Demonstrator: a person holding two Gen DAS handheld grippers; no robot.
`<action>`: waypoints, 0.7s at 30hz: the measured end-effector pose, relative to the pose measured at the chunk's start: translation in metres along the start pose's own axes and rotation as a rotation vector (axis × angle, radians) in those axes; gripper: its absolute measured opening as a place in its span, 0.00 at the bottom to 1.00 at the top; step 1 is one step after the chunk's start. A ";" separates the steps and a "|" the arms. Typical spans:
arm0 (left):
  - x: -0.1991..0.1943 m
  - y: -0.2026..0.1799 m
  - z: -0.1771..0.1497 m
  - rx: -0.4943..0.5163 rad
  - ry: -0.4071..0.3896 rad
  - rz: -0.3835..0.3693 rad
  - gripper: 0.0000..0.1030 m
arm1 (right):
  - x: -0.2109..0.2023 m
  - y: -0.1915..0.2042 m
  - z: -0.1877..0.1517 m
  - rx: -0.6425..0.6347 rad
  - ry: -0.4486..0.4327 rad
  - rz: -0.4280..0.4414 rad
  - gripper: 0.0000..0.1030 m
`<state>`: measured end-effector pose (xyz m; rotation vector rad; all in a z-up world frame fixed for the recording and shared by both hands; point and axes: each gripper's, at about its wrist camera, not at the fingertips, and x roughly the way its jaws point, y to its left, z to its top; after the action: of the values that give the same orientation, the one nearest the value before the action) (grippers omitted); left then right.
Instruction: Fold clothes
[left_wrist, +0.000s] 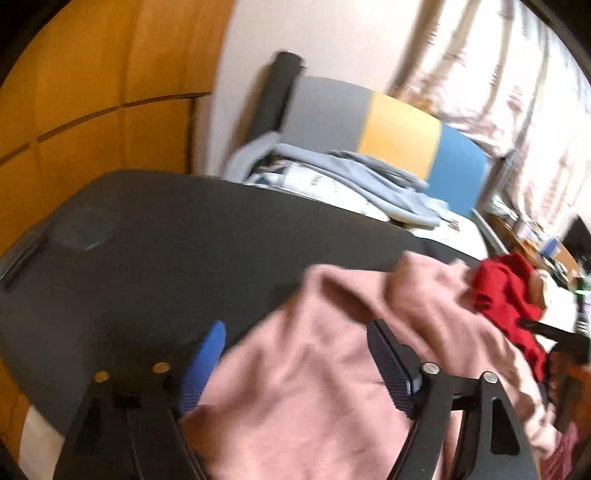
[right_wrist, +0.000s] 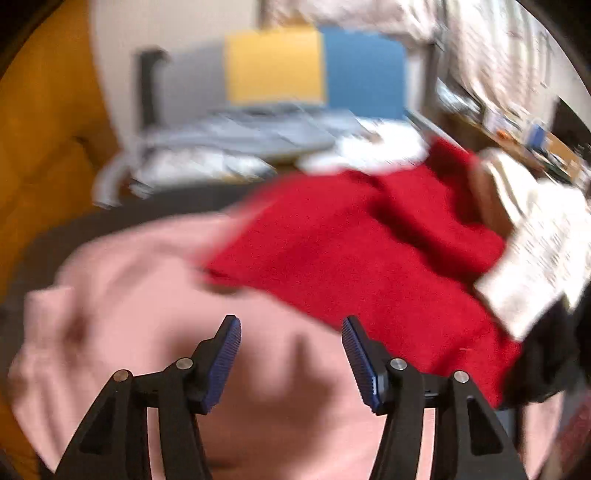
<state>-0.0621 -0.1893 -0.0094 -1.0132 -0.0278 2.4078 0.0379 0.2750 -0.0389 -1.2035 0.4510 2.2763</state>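
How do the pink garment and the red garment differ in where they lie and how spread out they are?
The pink garment lies nearest, under both grippers, spread wide on the dark surface; the red garment lies farther right, partly overlapping the pink one. In the left wrist view the red one looks bunched, the pink flatter. Both are unfolded and held by neither gripper.

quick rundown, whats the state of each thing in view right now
left tongs: open, pink cloth lying between the pads, not pinched
right tongs: open, above the pink cloth
pink fabric garment: crumpled, unfolded, on the dark tabletop
red knit garment: bunched up, unfolded, overlapping the pink one's far edge
grey clothes pile: heaped loosely behind the table
dark grey tabletop: partly covered by clothes
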 end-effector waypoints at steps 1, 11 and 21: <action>0.005 -0.018 0.001 0.036 0.018 -0.021 0.79 | 0.008 -0.006 0.000 0.002 0.017 0.013 0.57; 0.090 -0.150 0.003 0.306 0.162 -0.038 0.81 | 0.056 0.031 0.013 -0.152 0.005 0.007 0.57; 0.124 -0.140 -0.016 0.254 0.243 -0.017 0.82 | 0.038 -0.027 0.026 0.063 -0.051 -0.036 0.08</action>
<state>-0.0599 -0.0126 -0.0731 -1.1673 0.3446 2.1876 0.0182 0.3213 -0.0575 -1.1112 0.4742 2.2405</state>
